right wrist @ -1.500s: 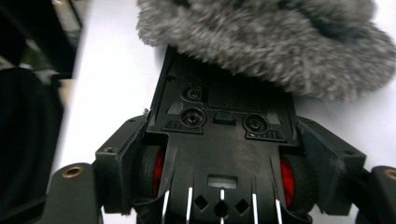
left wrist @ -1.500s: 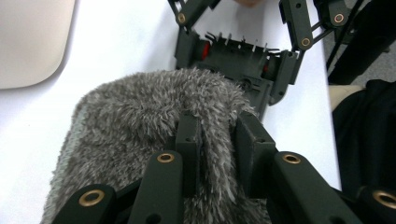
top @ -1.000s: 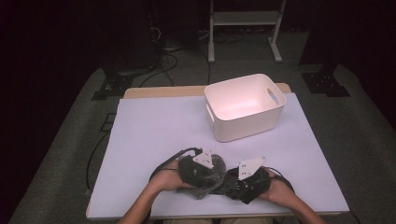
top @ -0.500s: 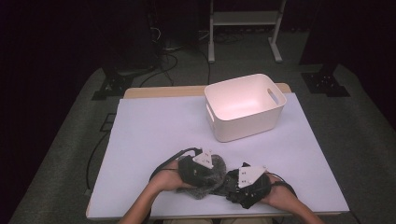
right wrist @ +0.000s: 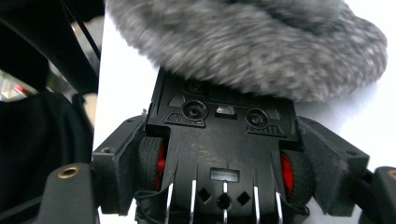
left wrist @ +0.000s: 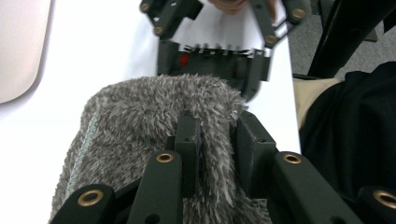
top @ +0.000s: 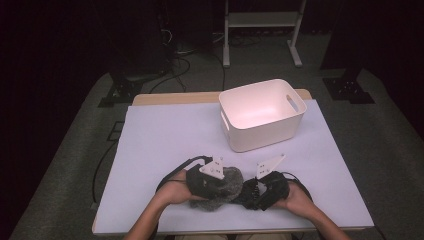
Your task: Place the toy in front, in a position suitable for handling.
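Right now the left gripper point(left wrist: 212, 140) pinches the grey furry cloth point(top: 225, 187) at the table's point(top: 165, 135) near edge. Just right, the right gripper point(right wrist: 224, 172) clamps a black toy car point(right wrist: 223, 140), touching the cloth

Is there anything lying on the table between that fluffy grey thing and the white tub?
Nothing visible does. The fluffy grey cloth, pinched in the left tongs, and the black toy car in the right tongs sit near the front edge; bare white table stretches to the white tub.
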Tool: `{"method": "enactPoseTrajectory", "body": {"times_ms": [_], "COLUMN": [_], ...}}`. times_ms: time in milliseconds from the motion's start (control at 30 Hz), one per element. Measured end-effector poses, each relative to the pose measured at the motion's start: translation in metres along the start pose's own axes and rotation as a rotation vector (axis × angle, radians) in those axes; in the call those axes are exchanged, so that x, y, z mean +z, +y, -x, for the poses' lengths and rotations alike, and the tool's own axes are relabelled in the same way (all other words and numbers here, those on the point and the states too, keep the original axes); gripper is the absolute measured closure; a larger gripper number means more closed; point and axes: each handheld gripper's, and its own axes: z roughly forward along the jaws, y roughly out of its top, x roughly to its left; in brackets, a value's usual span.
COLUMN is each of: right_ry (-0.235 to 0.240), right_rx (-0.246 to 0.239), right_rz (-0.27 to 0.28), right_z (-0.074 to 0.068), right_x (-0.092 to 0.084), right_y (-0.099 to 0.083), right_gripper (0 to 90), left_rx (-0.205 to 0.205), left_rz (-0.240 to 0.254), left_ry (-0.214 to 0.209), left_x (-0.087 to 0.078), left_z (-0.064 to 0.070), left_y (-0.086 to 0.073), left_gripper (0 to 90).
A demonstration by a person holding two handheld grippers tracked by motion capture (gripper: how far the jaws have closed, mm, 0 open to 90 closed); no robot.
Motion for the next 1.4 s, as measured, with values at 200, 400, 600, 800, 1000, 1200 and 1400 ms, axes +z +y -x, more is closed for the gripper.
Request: {"method": "enactPoseTrajectory", "body": {"times_ms": [200, 400, 600, 800, 1000, 1200, 1400], "right_ry": [-0.028, -0.053, -0.117, -0.207, -0.264, -0.314, -0.332], "right_rx": [-0.002, 0.022, -0.059, -0.196, -0.273, -0.358, -0.391], "right_rz": [-0.019, 0.002, -0.003, 0.015, 0.025, 0.01, -0.008], "right_z": [0.002, 0.004, -0.005, -0.02, -0.032, -0.044, -0.043], "right_x": [-0.002, -0.004, -0.004, -0.006, -0.013, -0.009, -0.006], "right_y": [0.002, -0.001, 0.001, 0.0, -0.002, -0.005, -0.006], "right_gripper": [22.7, 22.1, 22.3, 21.5, 21.5, 19.6, 20.5], "left_rx": [0.013, 0.032, 0.034, 0.035, 0.03, 0.029, 0.023], "left_rz": [-0.03, -0.039, -0.079, -0.081, -0.078, -0.083, -0.07], "left_ry": [0.015, 0.022, 0.036, 0.031, 0.032, 0.032, 0.027], "left_x": [0.01, 0.012, 0.019, 0.023, 0.024, 0.024, 0.023], "left_z": [0.002, 0.005, 0.006, 0.005, 0.003, 0.002, 0.0], "left_y": [-0.001, 0.003, -0.001, -0.003, -0.002, -0.002, -0.001], "left_gripper": [72.4, 72.3, 72.3, 72.3, 72.3, 72.4, 72.4]}}
